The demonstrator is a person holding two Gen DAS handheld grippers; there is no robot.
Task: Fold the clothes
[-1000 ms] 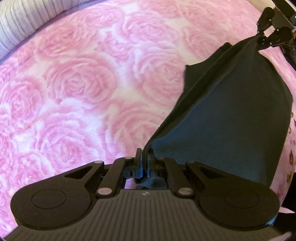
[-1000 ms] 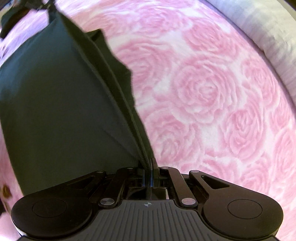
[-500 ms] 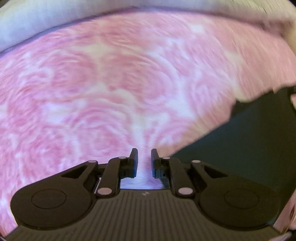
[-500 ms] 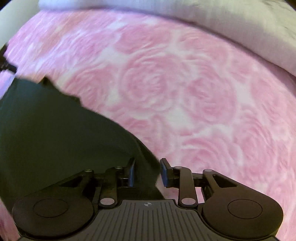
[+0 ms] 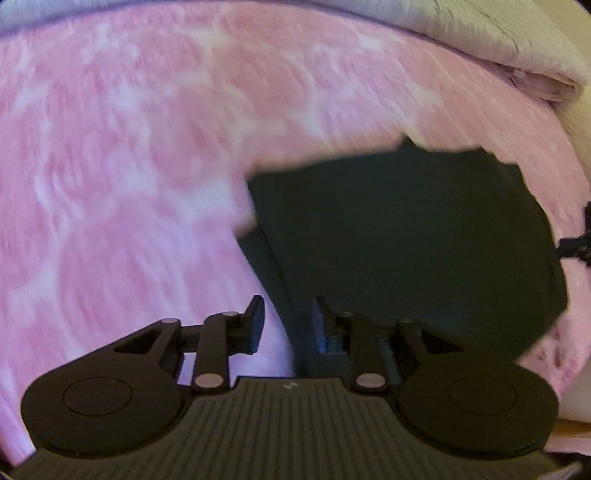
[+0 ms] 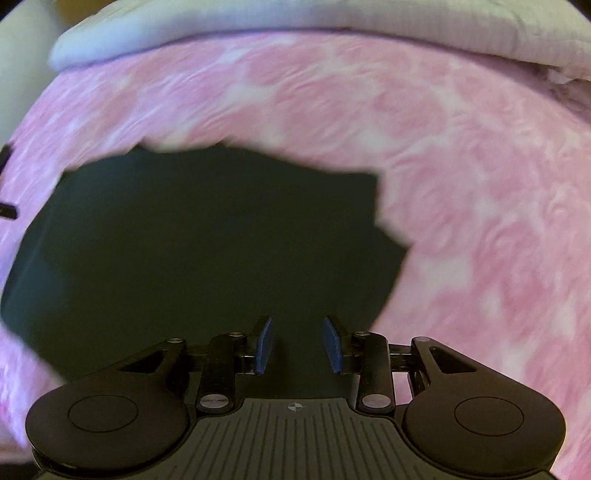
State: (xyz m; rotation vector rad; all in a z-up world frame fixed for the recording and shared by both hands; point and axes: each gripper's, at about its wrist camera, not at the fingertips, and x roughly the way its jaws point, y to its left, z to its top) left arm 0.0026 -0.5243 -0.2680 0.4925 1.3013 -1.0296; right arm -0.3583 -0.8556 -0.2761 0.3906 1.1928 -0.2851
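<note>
Quilt (image 6: 332, 33) borders pink bedspread (image 6: 480, 184) beyond dark garment (image 6: 203, 240).

Free room over the bed. The pink rose-patterned blanket (image 5: 122, 177) lies broad and bare to the left of the dark garment (image 5: 406, 236) and beyond it, open to a passing claw. The garment lies low and flat (no raised folds discernible through the blur). At the far side a pale folded quilt (image 6: 332, 33) forms a raised border. The left claw (image 5: 286, 319) straddles the garment's left edge, fingers parted; the right claw (image 6: 297, 341), likewise parted, stands over the garment's near part with nothing between its pads (image 6: 264, 343).
</note>
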